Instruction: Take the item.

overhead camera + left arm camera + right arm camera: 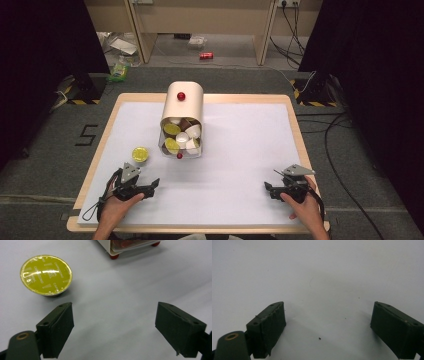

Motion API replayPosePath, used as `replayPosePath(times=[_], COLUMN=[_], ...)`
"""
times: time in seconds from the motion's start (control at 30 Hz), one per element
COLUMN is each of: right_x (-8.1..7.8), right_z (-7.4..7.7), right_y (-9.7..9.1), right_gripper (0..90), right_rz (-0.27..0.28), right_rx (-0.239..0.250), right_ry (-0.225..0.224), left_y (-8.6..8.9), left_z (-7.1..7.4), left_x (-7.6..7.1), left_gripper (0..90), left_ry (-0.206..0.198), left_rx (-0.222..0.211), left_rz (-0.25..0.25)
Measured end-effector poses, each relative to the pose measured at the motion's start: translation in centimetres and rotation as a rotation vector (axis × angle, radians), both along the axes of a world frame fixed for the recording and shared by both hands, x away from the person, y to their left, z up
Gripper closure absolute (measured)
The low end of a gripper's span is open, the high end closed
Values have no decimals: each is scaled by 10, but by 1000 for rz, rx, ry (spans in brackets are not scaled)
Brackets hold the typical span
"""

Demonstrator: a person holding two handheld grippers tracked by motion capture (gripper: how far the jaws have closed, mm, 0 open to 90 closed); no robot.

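With our left hand-held gripper open and empty, we should swing toward the yellow capsule at upper left on the counter, centring it before closing gently.

We note two black grippers, left gripper and right gripper, each bearing a grey three-cornered plate, trailing cable at six o'clock, screw-holed pads.

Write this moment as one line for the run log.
left hand-held gripper: open, empty | yellow capsule: on table, lid up, ahead of it | capsule dispenser: mid-table | right hand-held gripper: open, empty
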State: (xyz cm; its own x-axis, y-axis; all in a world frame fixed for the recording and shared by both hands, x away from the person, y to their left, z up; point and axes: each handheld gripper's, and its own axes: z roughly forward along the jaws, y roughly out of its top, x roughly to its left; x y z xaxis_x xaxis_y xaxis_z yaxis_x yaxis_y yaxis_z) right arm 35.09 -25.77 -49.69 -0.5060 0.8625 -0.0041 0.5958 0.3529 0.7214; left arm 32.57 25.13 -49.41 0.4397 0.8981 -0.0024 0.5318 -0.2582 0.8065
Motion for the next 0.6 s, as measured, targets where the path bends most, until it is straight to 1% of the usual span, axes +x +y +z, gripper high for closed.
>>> replayPosePath(times=[0.2, 0.3, 0.37, 0.53, 0.6], right_x=[0, 0, 0, 0, 0], right_z=[0, 0, 0, 0, 0], right_y=[0, 0, 0, 0, 0], right_gripper=[131, 131, 131, 131, 131], right_rz=[0, 0, 0, 0, 0], right_rx=[0, 0, 0, 0, 0], right_ry=[0, 0, 0, 0, 0], left_y=[-2, -2, -4, -6, -8], left_z=[-7, -6, -7, -7, -7], left_x=[-3, -4, -6, -10, -11], left_gripper=[152, 151, 152, 152, 155], left_ry=[19, 17, 18, 22, 19], left_rx=[8, 11, 25, 42, 57], left_rz=[-3, -7, -10, -18, -26])
